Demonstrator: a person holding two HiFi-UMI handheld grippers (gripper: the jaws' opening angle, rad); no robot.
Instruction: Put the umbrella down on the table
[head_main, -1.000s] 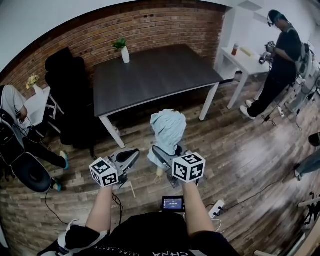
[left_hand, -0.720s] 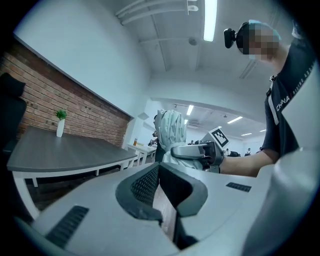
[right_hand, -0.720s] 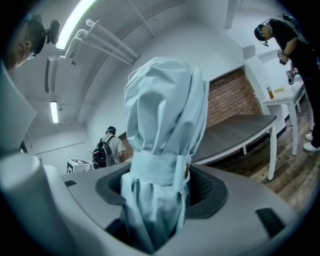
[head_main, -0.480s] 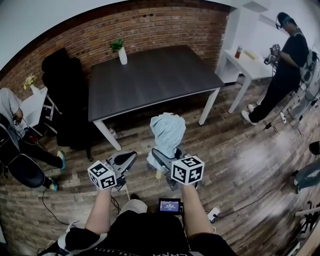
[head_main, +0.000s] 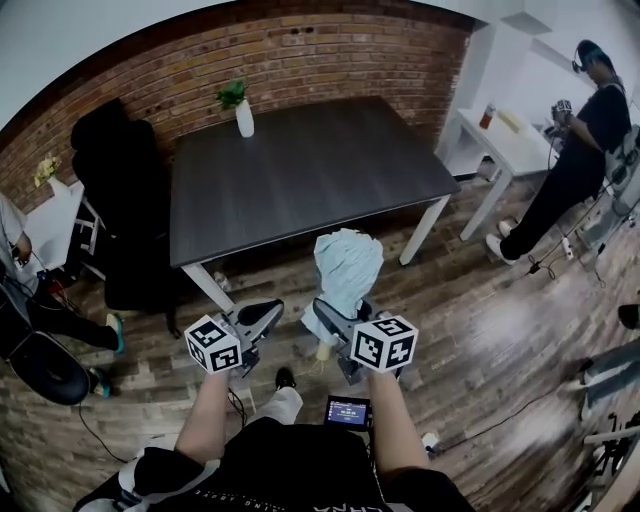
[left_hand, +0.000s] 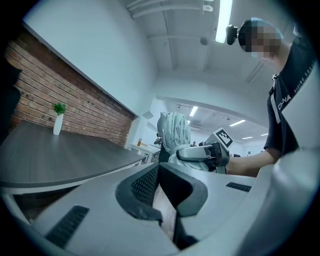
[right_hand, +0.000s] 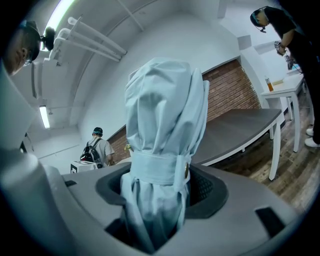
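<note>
A folded light-blue umbrella (head_main: 347, 265) stands upright in my right gripper (head_main: 338, 312), over the wood floor just short of the dark table's (head_main: 300, 170) near edge. In the right gripper view the jaws press on the umbrella (right_hand: 165, 110) just below its strap, so my right gripper (right_hand: 159, 187) is shut on it. Its wooden handle (head_main: 322, 350) hangs below. My left gripper (head_main: 268, 312) is level beside it on the left, a little apart from the umbrella. The left gripper (left_hand: 159, 167) has its tips together with nothing held.
A white vase with a plant (head_main: 243, 110) stands at the table's far left corner. Black chairs (head_main: 125, 200) stand left of the table. A white side table (head_main: 500, 135) and a standing person (head_main: 580, 140) are at the right. A power strip (head_main: 430, 440) lies on the floor.
Both grippers have moved forward toward the table, with the umbrella still upright in the right one. The table's near edge now lies closer to them.
</note>
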